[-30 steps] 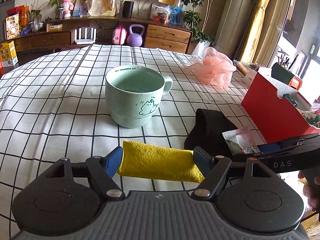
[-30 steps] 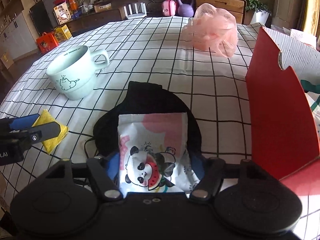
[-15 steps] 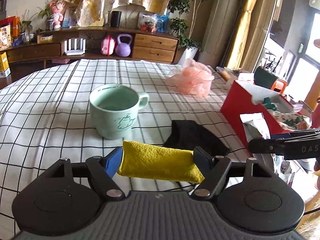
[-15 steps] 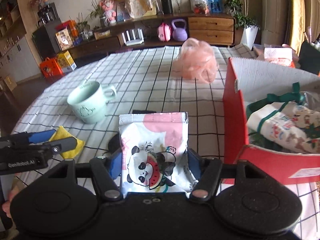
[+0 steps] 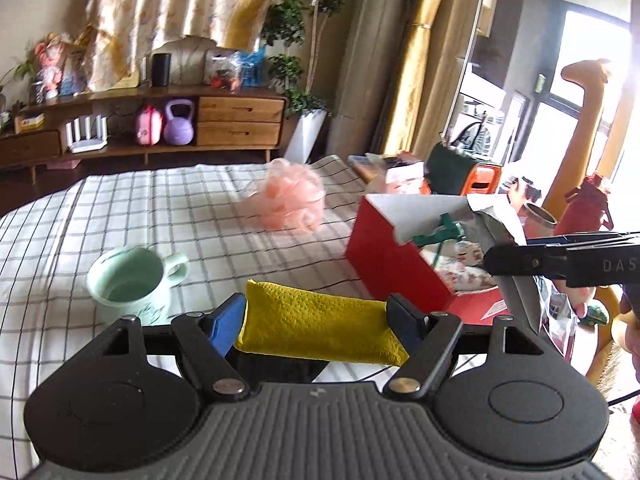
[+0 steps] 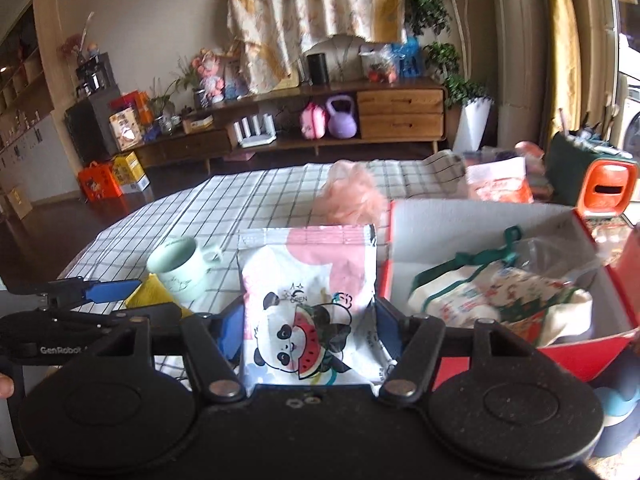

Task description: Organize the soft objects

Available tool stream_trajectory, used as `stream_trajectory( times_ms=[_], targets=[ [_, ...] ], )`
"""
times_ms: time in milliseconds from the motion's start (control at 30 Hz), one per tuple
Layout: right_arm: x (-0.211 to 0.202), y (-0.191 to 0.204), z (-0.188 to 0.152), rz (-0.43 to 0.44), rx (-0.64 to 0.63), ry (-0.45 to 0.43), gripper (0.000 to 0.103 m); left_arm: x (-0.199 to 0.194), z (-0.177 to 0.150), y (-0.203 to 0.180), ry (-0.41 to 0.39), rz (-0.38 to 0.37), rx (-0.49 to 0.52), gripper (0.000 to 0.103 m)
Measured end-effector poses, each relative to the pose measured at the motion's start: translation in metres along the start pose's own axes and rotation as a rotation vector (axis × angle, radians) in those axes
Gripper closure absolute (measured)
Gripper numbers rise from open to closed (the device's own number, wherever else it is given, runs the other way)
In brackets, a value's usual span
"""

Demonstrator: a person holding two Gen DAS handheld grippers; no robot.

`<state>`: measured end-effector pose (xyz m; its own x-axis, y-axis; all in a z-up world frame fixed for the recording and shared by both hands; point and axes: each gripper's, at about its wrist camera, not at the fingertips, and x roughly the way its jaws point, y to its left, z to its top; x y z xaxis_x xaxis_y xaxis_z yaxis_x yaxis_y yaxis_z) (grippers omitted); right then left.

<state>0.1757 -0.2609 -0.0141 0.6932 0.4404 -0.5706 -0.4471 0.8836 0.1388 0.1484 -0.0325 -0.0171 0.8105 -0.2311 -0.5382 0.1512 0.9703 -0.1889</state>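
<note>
Two grippers each held something soft above the checked tablecloth (image 5: 120, 208). The left gripper (image 5: 320, 320) pinched a dimpled yellow pad (image 5: 320, 326) end to end between its blue fingers. The right gripper (image 6: 308, 320) clamped a glossy panda-print pouch (image 6: 308, 304) upright, beside the red box (image 6: 404, 252). Only the right view showed the box's white inside holding a printed cloth bag (image 6: 500, 296).

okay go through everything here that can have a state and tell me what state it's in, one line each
Left tool: shut on the yellow pad, lifted off the table.
Right tool: shut on the panda packet, held upright.
Red box: open, with a printed cloth bag inside.
Mug: upright on the table; contents unclear.
Pink pouf: resting on the table.
</note>
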Motion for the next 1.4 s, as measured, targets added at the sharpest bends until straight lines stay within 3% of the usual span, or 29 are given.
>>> stream_trajectory(
  times_ms=[267, 300, 333, 433, 533, 667, 900, 1067, 1200, 1400],
  targets=[
    [-0.015, -0.056, 0.019, -0.098, 0.056, -0.052, 0.038, 0.024, 0.031, -0.047, 0.005, -0.075, 0.069, 0.026],
    [-0.016, -0.062, 0.021, -0.108, 0.061, -0.055, 0.038, 0.029, 0.034, -0.054, 0.005, -0.079, 0.081, 0.028],
    [-0.016, -0.068, 0.022, -0.118, 0.063, -0.059, 0.038, 0.032, 0.037, -0.061, 0.003, -0.087, 0.095, 0.035],
    [-0.017, -0.090, 0.024, -0.158, 0.079, -0.073, 0.038, 0.044, 0.047, -0.081, 0.009, -0.127, 0.132, 0.037],
    [-0.016, -0.111, 0.024, -0.187, 0.103, -0.075, 0.038, 0.067, 0.053, -0.098, 0.046, -0.157, 0.167, 0.046],
    [-0.010, -0.135, 0.021, -0.213, 0.139, -0.058, 0.038, 0.090, 0.053, -0.096, 0.089, -0.173, 0.163, 0.047],
    [-0.002, -0.157, 0.014, -0.208, 0.169, -0.054, 0.038, 0.114, 0.012, -0.068, 0.219, -0.114, 0.110, 0.046],
    [0.004, -0.159, 0.010, -0.191, 0.173, -0.048, 0.037, 0.129, -0.015, -0.052, 0.290, -0.121, 0.140, 0.026],
    [0.011, -0.163, 0.008, -0.186, 0.176, -0.028, 0.037, 0.134, -0.028, -0.044, 0.326, -0.147, 0.158, 0.024],
    [0.019, -0.162, 0.008, -0.181, 0.176, -0.015, 0.037, 0.138, -0.035, -0.050, 0.316, -0.189, 0.316, 0.011]
  ],
)
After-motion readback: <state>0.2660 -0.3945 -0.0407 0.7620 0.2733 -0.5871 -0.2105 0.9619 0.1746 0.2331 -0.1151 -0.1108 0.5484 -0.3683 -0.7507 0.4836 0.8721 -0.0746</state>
